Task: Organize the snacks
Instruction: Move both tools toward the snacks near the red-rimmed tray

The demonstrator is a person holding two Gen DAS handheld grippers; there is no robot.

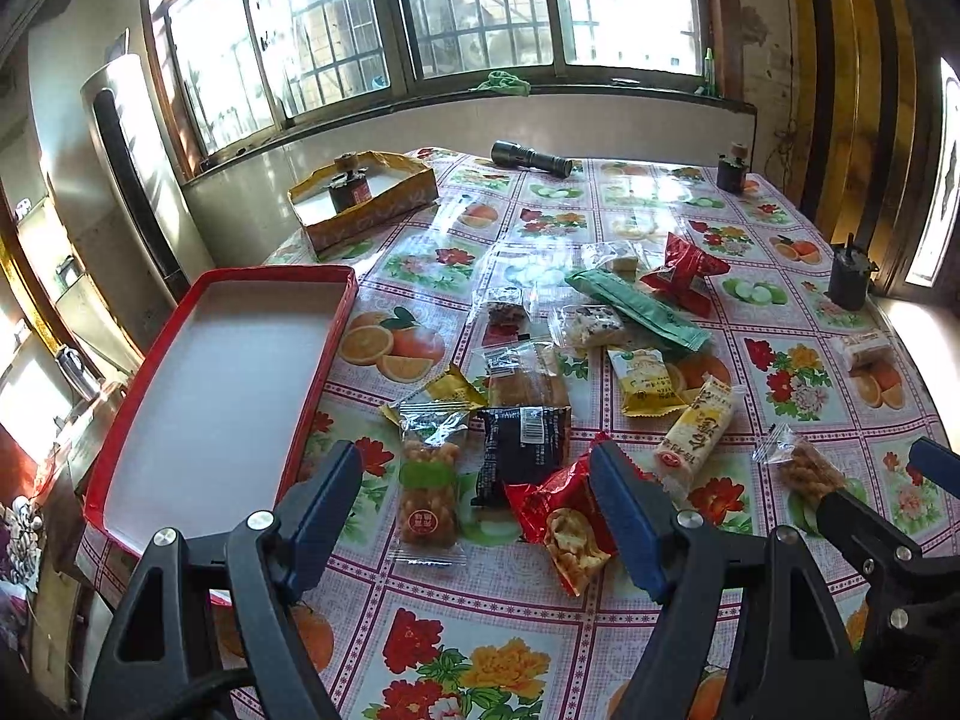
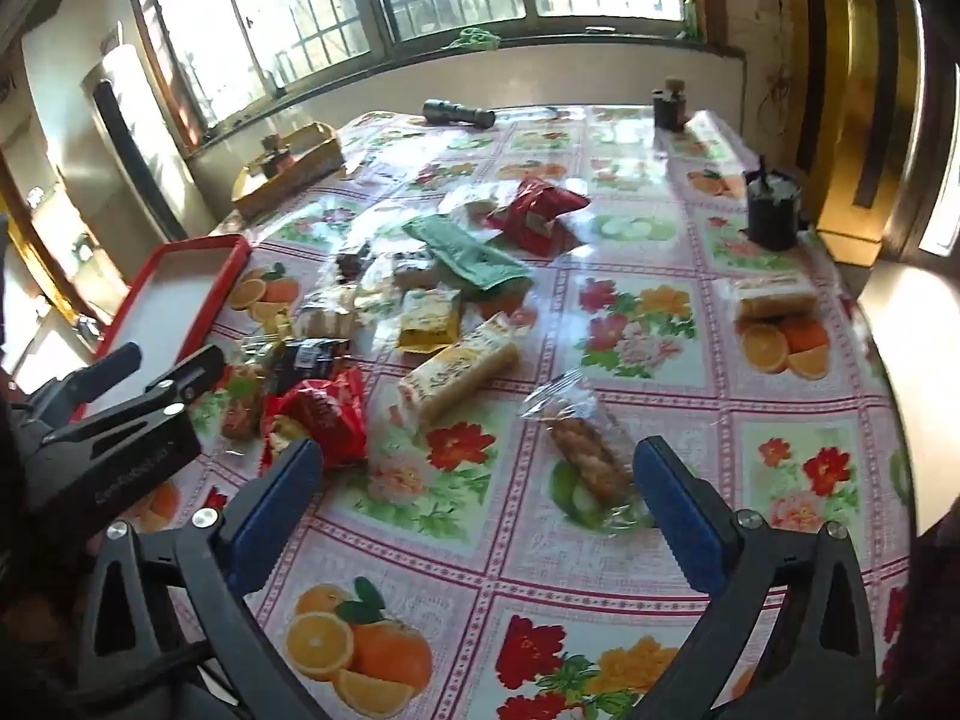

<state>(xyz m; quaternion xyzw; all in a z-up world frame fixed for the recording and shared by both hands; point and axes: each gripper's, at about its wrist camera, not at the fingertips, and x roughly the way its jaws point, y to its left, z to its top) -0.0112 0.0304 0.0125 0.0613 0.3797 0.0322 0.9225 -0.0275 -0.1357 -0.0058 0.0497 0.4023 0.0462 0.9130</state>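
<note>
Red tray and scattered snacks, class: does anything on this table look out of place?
Yes. The red cardboard tray holds no snacks; the packets lie in a loose overlapping pile on the floral tablecloth. A black metal flashlight lies on its side near the far edge, which is no snack.

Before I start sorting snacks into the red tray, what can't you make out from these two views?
- Left wrist: red tray, near corner hidden behind the left gripper.
- Left wrist: right gripper cut off by the frame edge.
- Right wrist: snack pile beside the tray blurred, labels unreadable.
- Yellow box: contents partly hidden by its wall.
</note>
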